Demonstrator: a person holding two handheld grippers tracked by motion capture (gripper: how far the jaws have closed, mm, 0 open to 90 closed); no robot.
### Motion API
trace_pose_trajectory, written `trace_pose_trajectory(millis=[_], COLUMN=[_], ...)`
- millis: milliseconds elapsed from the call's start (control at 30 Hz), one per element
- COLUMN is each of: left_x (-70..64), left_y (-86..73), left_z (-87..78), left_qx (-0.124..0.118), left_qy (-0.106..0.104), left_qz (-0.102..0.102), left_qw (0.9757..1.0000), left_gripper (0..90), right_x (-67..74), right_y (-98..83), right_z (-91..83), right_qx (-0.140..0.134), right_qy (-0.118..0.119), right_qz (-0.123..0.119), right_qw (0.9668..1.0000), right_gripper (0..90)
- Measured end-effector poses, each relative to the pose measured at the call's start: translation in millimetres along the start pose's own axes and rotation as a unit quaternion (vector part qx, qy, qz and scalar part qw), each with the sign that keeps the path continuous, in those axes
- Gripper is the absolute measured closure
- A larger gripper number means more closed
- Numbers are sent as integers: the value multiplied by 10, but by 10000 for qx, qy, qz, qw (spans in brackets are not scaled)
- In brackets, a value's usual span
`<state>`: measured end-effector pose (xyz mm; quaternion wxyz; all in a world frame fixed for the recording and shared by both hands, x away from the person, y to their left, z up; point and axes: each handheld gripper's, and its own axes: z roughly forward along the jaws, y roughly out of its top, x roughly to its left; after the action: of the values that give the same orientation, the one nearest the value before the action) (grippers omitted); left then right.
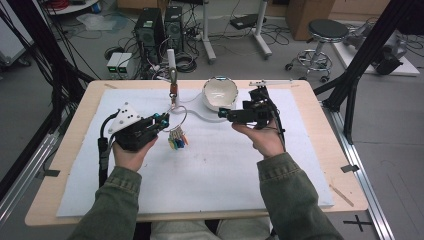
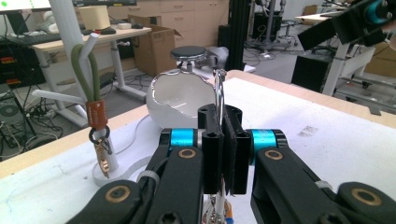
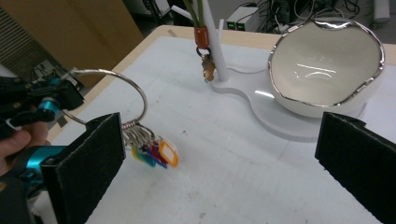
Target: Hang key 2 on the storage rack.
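- The metal key ring [image 3: 122,88] hangs from the left tool [image 1: 159,120], whose jaws are pressed together on the wire of the loop; the left gripper view shows the wire [image 2: 219,93] rising out of the clamped pads.
- A cluster of coloured key tags [image 3: 156,153] dangles from the ring just above the white mat [image 1: 210,165], left of the middle of the table [image 1: 50,175].
- The right tool [image 1: 226,114] stands apart from the ring, to its right, with its jaws spread wide and nothing between them.
- Beyond the ring stands a white stand [image 3: 247,95] with an upright post [image 3: 212,42]; an olive strap with a brown leather band and a brass clasp [image 2: 97,116] hangs from it.
- On the stand's base sits a white bowl with a silver rim [image 3: 327,70], tipped towards the person; its inside holds nothing.
- The table is pale wood, nearly covered by the mat.
- Around it: grey floor, computer towers [image 1: 159,27], tangled cables, a round stool [image 1: 324,35], cardboard boxes, black frame posts.
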<state>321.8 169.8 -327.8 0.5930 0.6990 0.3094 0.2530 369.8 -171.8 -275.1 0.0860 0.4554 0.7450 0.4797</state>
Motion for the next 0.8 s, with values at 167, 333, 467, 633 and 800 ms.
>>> trace_pose_trajectory(millis=[167,333,467,633,800], left_x=[38,91,136,196,248], left_y=[28,35,45,55,49], left_z=[-7,-20,-28,-27,-27], left_qx=[52,37,42,92,72], left_qy=[52,111,157,216,271], left_qz=[-26,-97,-110,-121,-133], left_qw=[10000,9999,9998,9997,9995], left_gripper=[868,868,868,868,868], right_x=[-89,-182,-266,-371,-450], right_y=[-124,-256,-370,-506,-630], right_z=[-68,-123,-164,-235,-336], right_qx=[-117,-153,-122,-190,-521], right_qy=[-91,-185,-277,-435,-722], right_qz=[-16,-49,-96,-126,-145], right_qw=[9999,9997,9995,9988,9959], right_gripper=[8,8,8,8,8])
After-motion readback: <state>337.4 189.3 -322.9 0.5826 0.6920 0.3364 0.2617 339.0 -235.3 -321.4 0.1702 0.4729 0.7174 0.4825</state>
